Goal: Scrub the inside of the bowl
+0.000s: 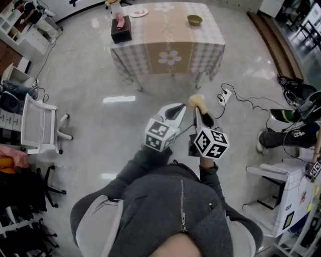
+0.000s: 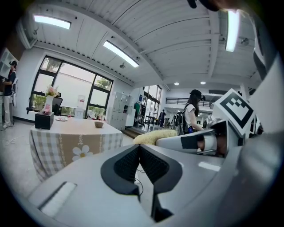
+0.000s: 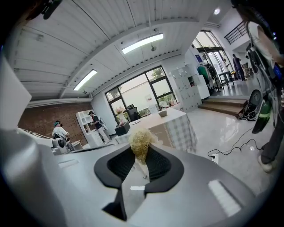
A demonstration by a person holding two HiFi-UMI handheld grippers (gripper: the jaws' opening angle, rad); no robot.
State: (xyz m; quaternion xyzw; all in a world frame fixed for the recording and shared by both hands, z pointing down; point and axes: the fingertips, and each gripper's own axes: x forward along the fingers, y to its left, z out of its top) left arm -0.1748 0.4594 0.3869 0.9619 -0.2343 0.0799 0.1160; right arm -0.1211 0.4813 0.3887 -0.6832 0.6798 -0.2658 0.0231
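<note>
A small olive bowl [image 1: 194, 20] stands on the far right part of a checked-cloth table [image 1: 200, 47], well ahead of both grippers. The left gripper view shows the bowl [image 2: 99, 124] small and distant, and so does the right gripper view, bowl [image 3: 163, 113]. My right gripper [image 1: 197, 106] is shut on a yellow fibrous scrubber [image 3: 141, 141], whose tuft [image 1: 196, 100] sticks out past the tips. My left gripper [image 1: 179, 108] is shut with nothing in it, close beside the right one. Both are held in front of my body over the floor.
On the table's left end stand a black tissue box [image 1: 121, 30] and a plate [image 1: 139, 12]. A white chair [image 1: 37, 125] stands at the left. A power strip with cables [image 1: 223, 95] lies on the floor at the right, near a printer [image 1: 283, 196]. People stand far off.
</note>
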